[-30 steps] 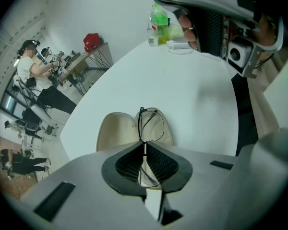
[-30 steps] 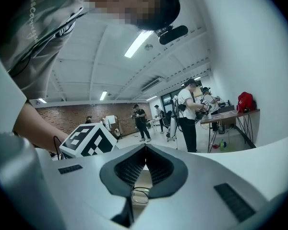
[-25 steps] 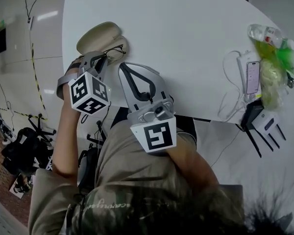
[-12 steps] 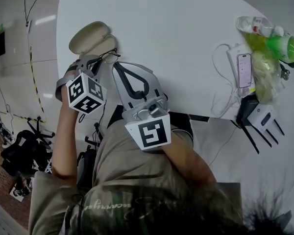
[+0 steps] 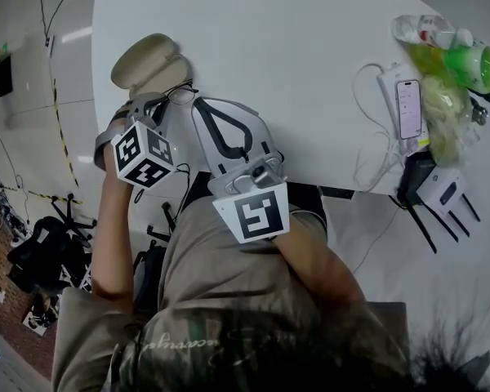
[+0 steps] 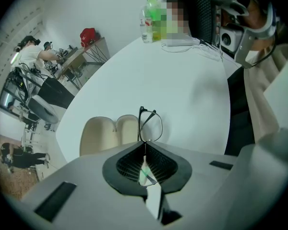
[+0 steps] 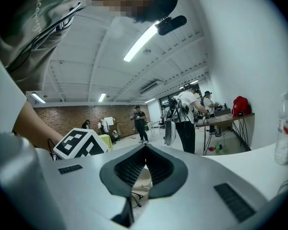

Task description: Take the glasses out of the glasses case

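The glasses are held in the left gripper. Its two jaws are pressed tight on the thin frame, near the middle of the glasses, and one lens stands up above the tips. The glasses case lies open just behind them, with both tan halves facing up and nothing inside that I can see. The glasses look lifted to the near edge of the case, but I cannot tell if they touch it or not. The right gripper hangs just beside the left one, with its jaws closed together and nothing between them. Both grippers are at the near edge of the white desk. Far off on the other side of the desk lies a phone with some cables, well away from the work. I think the job is nearly done: the glasses only need to come clear of the case and be set down on a bare part of the desk. To do this well, the left gripper should keep a soft, steady hold, because the frame is thin and could bend or slip. It should move slowly and put the glasses down flat before it lets go.
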